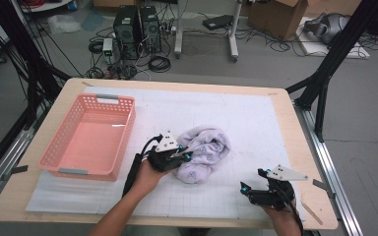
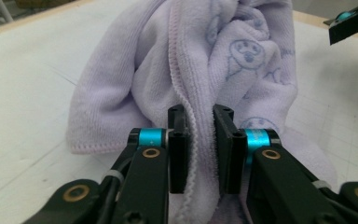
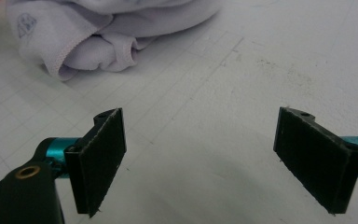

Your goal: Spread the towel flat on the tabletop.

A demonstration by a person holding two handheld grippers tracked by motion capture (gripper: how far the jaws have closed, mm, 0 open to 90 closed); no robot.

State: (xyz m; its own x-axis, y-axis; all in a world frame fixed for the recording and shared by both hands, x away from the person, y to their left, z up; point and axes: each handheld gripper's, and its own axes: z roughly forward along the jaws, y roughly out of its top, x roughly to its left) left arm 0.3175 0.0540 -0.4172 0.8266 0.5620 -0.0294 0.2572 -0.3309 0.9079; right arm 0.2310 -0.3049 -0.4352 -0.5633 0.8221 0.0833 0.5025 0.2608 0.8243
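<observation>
A crumpled lilac towel (image 1: 203, 151) with small printed faces lies on the white gridded mat (image 1: 256, 113) near the table's middle. My left gripper (image 1: 182, 155) is at the towel's left side. In the left gripper view the towel (image 2: 214, 65) rises in front of the left gripper (image 2: 200, 119), whose jaws are shut on a hemmed fold of it. My right gripper (image 1: 252, 181) stands open over the mat at the front right, apart from the cloth. The right gripper view has the right gripper (image 3: 200, 140) with bare mat between its pads and the towel (image 3: 98, 32) at the upper left.
A pink perforated basket (image 1: 59, 142), with nothing in it, stands on the table's left side, close to the left hand. The table's front edge runs just below both hands. The right gripper's jaw tip (image 2: 349, 21) shows at the upper right of the left gripper view.
</observation>
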